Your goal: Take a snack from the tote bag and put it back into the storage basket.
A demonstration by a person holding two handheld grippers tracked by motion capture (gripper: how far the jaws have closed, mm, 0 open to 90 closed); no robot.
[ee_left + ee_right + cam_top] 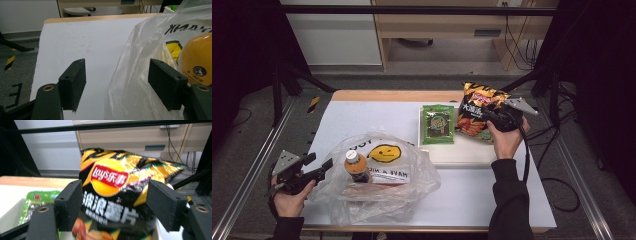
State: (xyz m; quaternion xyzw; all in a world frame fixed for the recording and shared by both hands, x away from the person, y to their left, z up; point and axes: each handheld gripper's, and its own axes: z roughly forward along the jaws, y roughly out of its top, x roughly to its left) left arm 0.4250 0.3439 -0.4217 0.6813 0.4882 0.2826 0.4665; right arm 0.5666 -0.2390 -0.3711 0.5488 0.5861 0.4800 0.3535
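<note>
The right gripper's [116, 206] fingers [68, 203] stand wide on either side of a black-and-yellow Lay's chip bag [117, 195], their pads off its crinkled sides. The bag leans upright at the far right end of a shallow white tray [462, 155] that sits toward the far right corner of the surface [362, 117]; a green seaweed snack packet [437, 124] lies flat in the tray just beside it.

At the near left corner, the left gripper's [315, 167] fingers [73, 82] are also spread wide, one pad over bare surface and the other against the crumpled film of a clear plastic shopping bag [412, 172] printed with a yellow winking face. Whether that pad truly presses the film cannot be told; nothing is pinched between the two. Inside the bag stands an orange juice bottle [356, 166] with a white cap, beside a red-and-white package that is too veiled to name.

The work in hand looks like packing groceries from the tray into the shopping bag, and the chip bag appears to be next in line, framed but not gripped. The next move would call for closing gently on the bag's puffed body or its sealed top edge, since too hard a squeeze could crush the chips, while the left gripper pinches the shopping bag's rim to hold its mouth open.
</note>
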